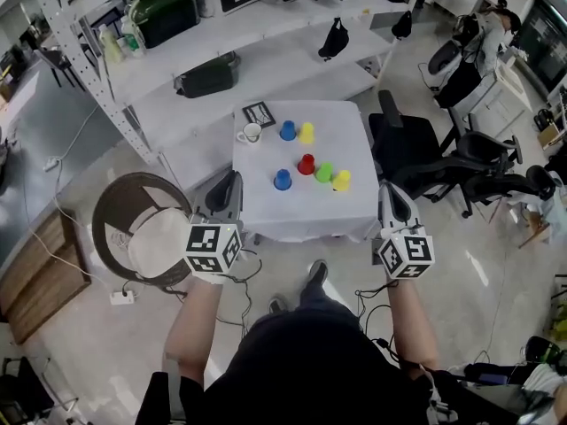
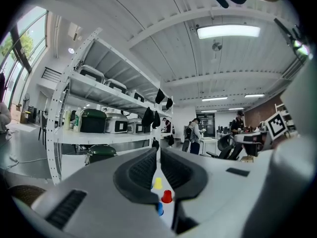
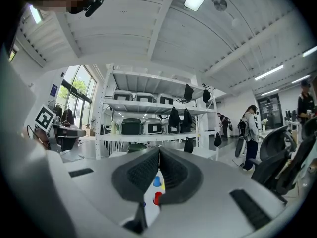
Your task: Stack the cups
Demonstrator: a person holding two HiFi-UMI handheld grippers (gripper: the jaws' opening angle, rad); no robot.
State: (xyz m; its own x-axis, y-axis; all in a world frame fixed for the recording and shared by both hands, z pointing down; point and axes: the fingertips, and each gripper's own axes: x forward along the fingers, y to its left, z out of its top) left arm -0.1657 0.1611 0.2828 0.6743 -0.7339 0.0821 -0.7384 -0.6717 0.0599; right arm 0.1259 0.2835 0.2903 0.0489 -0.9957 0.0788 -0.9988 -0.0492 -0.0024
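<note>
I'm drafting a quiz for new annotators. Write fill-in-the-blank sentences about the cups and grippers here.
The white table holds ___ small coloured cups, none stacked.
Between the red cup and the near yellow cup stands a ___ cup.
The white mug sits just left of a ___ cup.
The left gripper and the right gripper both have jaws ___.
Missing words: six; green; blue; shut.

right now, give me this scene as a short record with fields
surface: white square table
far row: white ceramic mug, far blue plastic cup, far yellow plastic cup
near row: near blue plastic cup, red plastic cup, green plastic cup, near yellow plastic cup
stacked: none
left gripper: shut, empty
right gripper: shut, empty
</note>
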